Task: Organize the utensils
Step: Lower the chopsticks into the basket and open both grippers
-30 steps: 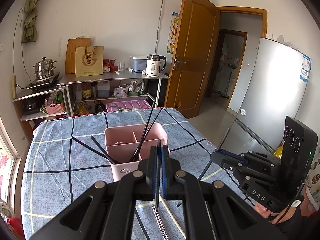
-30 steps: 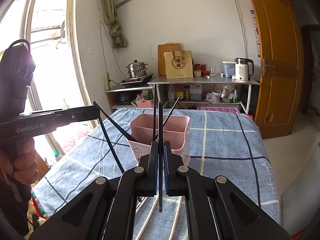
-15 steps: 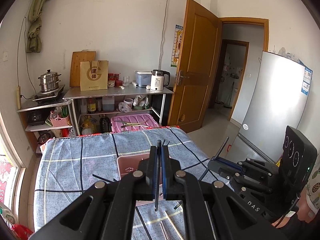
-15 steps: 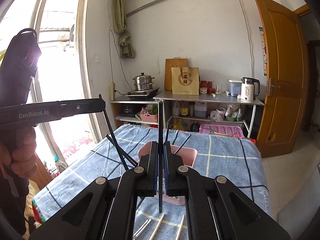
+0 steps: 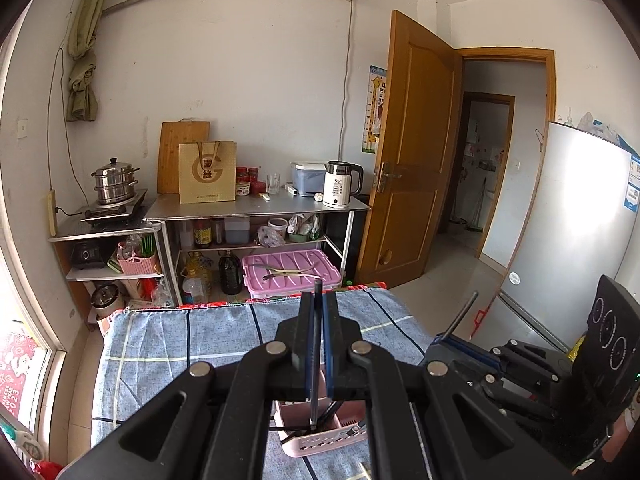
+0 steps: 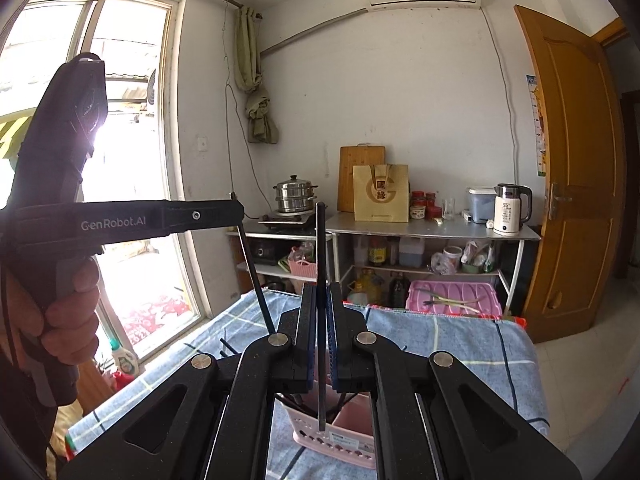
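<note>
At the left of the right-wrist view, a hand (image 6: 68, 320) grips the handle of the left gripper (image 6: 236, 210), whose jaws are pinched shut on one black chopstick (image 6: 256, 280) that slants down toward the pink utensil holder (image 6: 344, 436) on the blue checked tablecloth (image 6: 460, 344). Moving to the centre of that view, the right gripper (image 6: 320, 328) is likewise clamped tight on a second black chopstick, upright between its pads, with its lower tip hanging just over the holder. So two chopsticks are counted in the air, one per gripper, both lifted clear of the table and neither yet dropped in. Several dark sticks already stand in the holder, though the gripper bodies hide too much of it for a count. My reading is that the job is well under way: part of the set is stowed and this pair is poised for insertion. Further right, on the pink storage box (image 6: 452, 296) below the steel shelf, lie a few pale utensils; whether they belong to the task I cannot tell.
</note>
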Demonstrator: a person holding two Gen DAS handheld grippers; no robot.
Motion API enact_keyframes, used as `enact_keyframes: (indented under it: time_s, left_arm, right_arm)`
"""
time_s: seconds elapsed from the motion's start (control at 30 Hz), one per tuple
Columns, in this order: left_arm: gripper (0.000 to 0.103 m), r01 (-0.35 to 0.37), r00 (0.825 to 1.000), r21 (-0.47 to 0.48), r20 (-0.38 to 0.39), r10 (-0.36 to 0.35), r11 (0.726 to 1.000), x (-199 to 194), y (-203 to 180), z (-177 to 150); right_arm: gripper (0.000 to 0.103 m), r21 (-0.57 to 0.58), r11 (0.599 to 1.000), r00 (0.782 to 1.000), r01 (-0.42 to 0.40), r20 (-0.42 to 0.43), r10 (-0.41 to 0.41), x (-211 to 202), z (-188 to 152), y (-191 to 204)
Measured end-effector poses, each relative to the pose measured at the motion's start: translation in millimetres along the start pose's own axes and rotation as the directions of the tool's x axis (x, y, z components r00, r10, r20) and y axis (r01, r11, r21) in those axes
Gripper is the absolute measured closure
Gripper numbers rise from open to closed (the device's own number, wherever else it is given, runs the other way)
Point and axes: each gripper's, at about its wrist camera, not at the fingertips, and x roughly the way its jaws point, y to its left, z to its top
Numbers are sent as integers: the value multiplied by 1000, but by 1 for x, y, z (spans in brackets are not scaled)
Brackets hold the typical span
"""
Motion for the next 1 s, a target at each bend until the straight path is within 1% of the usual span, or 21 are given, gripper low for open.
enact_keyframes:
  time_s: [0.13,0.4,0.67,0.8,0.9,1.0]
  left_arm:
    - [99,-4,1000,-20,-22,4,1000,19,13,-5]
    - [99,13,998,-46,-59,-15,999,49,26,-20]
    - [99,5,989,-68,-150,-15,998,83,40,-44]
    - [99,3,982,-64,-191,-16,998,94,41,-56]
    - [99,4,979,-65,-204,-17,998,98,41,-61]
    - [98,-6,979,-70,-203,-9,998,98,42,-64]
  right_arm:
    - [98,-2,1000,1000,6,-2,-6,15,-3,0]
    - [98,12,1000,998,24,-64,-24,43,-23,-6]
    - [98,7,1000,990,23,-142,-22,59,-50,-6]
    - [98,19,999,982,28,-188,-24,69,-61,-11]
    - [98,28,999,975,30,-219,-23,74,-68,-15]
    - [98,40,999,973,25,-229,-16,73,-71,-17]
